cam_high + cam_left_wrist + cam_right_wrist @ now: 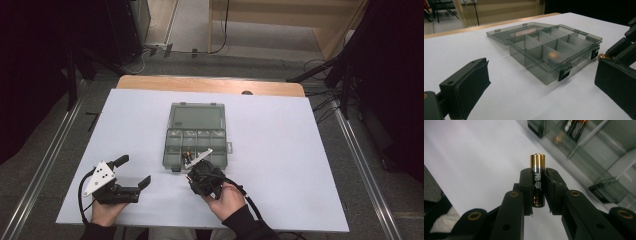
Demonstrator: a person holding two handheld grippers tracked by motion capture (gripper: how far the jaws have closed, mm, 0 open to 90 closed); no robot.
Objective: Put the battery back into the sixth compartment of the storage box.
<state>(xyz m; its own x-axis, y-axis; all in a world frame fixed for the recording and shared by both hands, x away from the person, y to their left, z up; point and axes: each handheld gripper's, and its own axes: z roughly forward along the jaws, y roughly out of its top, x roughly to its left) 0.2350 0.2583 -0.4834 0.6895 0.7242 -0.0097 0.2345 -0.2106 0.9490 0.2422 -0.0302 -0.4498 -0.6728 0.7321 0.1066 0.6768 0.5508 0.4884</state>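
1. At the centre of the white worktop (280, 150) lies a smoky, translucent plastic organiser box (197, 142), its flat lid (196, 116) swung fully open toward 12 o'clock and lying flat on the surface.
2. The box is rectangular, with thin see-through dividers forming two rows of small compartments; two black latches (564, 74) sit on its near wall in the left gripper view.
3. The worktop is a smooth matte white sheet over a pale wood board whose edge shows at 12 o'clock.
4. At about 5 o'clock from the box, the right tongs (194, 169) reach to its near edge, held by the person's right hand (226, 200), with a black cable trailing back.
5. In the right gripper view the right tongs (538, 187) are clamped on a cylindrical battery (538, 180), black-wrapped with a glossy gold band at its top end, standing lengthwise between the ribbed black pads.
6. Beyond it, more black-and-gold batteries (574, 127) rest inside a compartment of the box at 1 o'clock in that view.
7. At 7 o'clock on the worktop, well apart from the box, the left tongs (134, 172) rest with a grey three-cornered plate on top, held by the left hand (106, 212).
8. The left tongs (541, 82) are spread wide with nothing between them, their blocky matte-black pads flanking the box in the left gripper view.
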